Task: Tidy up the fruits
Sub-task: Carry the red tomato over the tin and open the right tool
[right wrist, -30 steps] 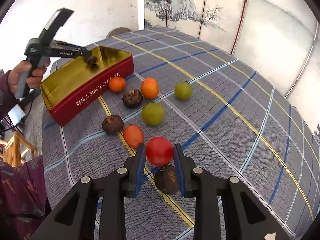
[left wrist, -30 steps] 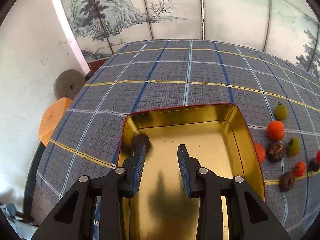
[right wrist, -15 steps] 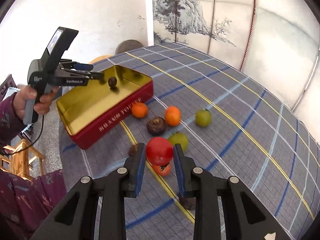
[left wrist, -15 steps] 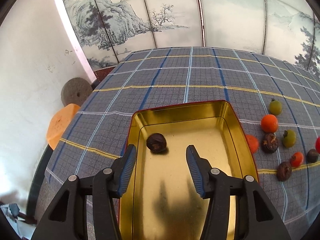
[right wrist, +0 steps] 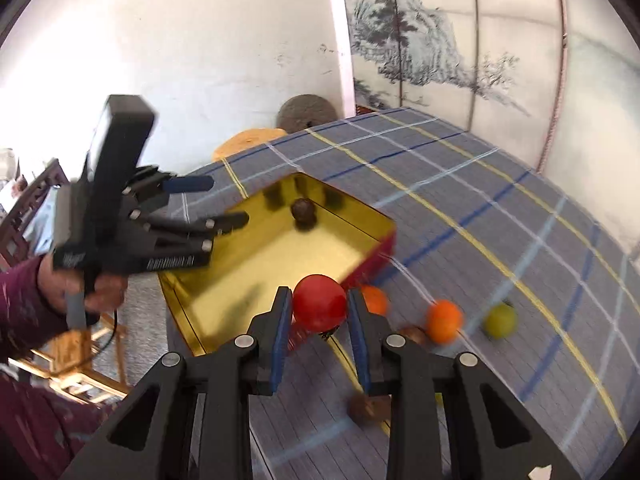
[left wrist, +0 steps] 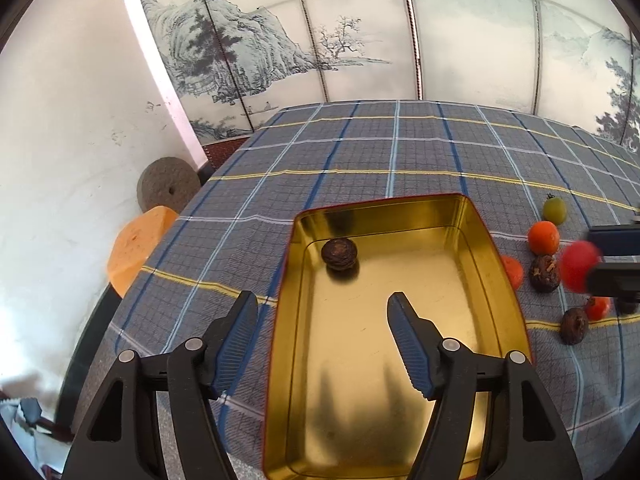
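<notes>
Table (left wrist: 360,152): plaid cloth, painted screen behind.
Tin (left wrist: 496,264): gold inside, one brown fruit (left wrist: 339,253) at 11 o'clock.
Left gripper (left wrist: 322,320): jaws wide, empty, over tin.
Right gripper (right wrist: 320,316): jaws clamp red fruit (right wrist: 319,302).

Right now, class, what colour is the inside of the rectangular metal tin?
Shiny gold inside the rectangular metal tin, clearest in the left wrist view.

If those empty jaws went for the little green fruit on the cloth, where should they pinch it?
Probably across the round middle of the green fruit, coming straight down from above. A small stem sits on top, so the left gripper, jaws open, should close on its smooth sides. The orange fruit lies close beside it.
</notes>
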Demonstrator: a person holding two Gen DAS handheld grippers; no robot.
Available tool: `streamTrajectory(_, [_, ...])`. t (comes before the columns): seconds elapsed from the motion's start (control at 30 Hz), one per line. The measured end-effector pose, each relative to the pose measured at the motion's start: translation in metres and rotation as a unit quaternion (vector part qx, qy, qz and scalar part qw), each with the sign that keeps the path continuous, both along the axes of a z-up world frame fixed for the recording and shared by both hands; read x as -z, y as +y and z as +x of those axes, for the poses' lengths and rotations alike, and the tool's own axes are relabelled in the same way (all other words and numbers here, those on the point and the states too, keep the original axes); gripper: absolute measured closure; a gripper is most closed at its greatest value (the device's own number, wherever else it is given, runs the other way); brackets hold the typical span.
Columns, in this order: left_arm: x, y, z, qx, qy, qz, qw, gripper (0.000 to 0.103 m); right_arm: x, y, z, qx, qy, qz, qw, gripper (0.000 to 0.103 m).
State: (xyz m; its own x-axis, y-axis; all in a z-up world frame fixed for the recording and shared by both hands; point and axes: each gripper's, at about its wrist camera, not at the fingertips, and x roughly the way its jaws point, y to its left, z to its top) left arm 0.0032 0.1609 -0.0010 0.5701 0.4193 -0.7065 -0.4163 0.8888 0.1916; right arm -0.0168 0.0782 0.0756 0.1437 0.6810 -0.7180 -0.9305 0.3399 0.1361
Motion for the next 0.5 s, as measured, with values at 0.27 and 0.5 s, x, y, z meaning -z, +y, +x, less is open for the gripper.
streamTrajectory(0.27, [0.006,0.012,-0.014,-0.02,0.004,-0.006,0.9998,0.032,0.031,0.062,0.016,0.02,0.064,-0.014,0.998,0.077])
streamTrajectory(0.5, [0.013,0.022,-0.022,-0.034,0.009,-0.024,0.9991,0.031,0.034,0.085,0.034,0.055,0.094,0.014,0.994,0.074])
